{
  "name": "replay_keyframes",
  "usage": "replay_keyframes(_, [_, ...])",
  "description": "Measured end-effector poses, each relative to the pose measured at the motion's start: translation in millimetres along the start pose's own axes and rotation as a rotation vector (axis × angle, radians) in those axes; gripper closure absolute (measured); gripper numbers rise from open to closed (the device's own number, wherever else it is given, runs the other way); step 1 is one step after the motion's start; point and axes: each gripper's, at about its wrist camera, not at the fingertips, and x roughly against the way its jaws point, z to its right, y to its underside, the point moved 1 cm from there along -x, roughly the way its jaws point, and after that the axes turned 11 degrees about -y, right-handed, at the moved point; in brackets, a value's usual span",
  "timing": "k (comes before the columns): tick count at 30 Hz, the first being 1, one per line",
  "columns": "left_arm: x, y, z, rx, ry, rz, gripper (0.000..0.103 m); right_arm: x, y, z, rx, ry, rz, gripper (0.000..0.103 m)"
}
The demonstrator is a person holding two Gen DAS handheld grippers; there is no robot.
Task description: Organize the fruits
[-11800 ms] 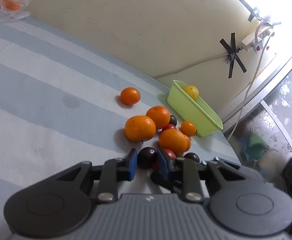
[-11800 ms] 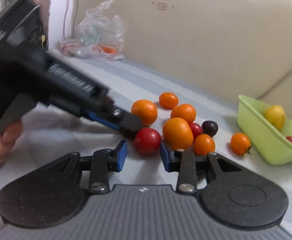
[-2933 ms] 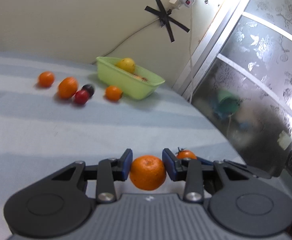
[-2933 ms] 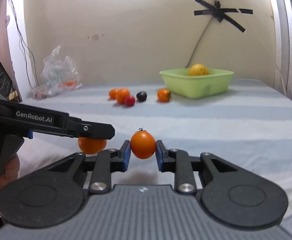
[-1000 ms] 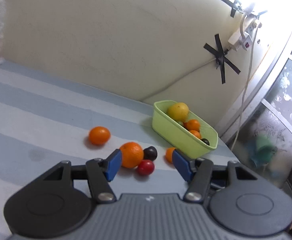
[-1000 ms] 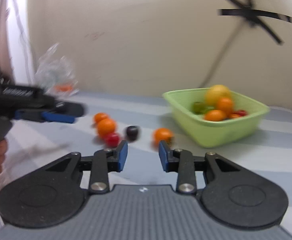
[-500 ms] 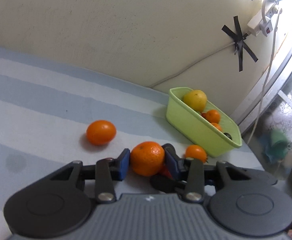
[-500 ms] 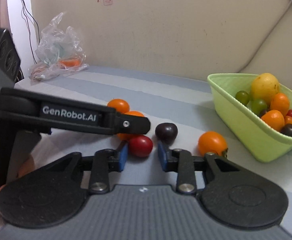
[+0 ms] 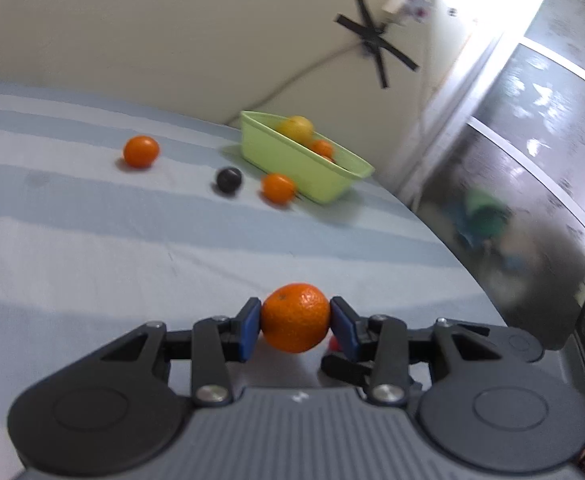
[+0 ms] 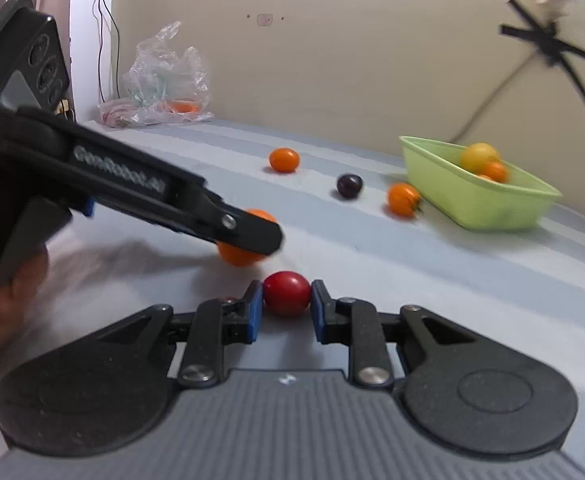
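The right hand-held gripper [image 10: 287,307] is showing black arms, blue pads [image 10: 255,307], silver screws and a ribbed grey body.

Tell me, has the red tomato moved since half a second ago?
Yes. The red tomato, then beside the dark plum, now sits in the right claw, nearer the camera and farther from the green basket.

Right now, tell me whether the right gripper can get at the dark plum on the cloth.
Probably not yet: the right gripper is shut on a red tomato. The path to the plum looks clear.
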Motion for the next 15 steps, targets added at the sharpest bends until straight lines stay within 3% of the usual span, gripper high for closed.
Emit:
replay_keyframes(6, [23, 26, 13, -0.044, 0.008, 0.019, 0.065, 31, 25, -14, -0.091, 0.016, 0.035, 0.075])
replay_keyframes(13, [24, 40, 14, -0.075, -0.042, 0.029, 0.064, 30, 30, -20, -0.128, 0.047, 0.048, 0.074])
replay_keyframes(15, [25, 40, 15, -0.083, -0.049, 0.037, 0.057, 29, 29, -23, -0.116, 0.063, 0.046, 0.074])
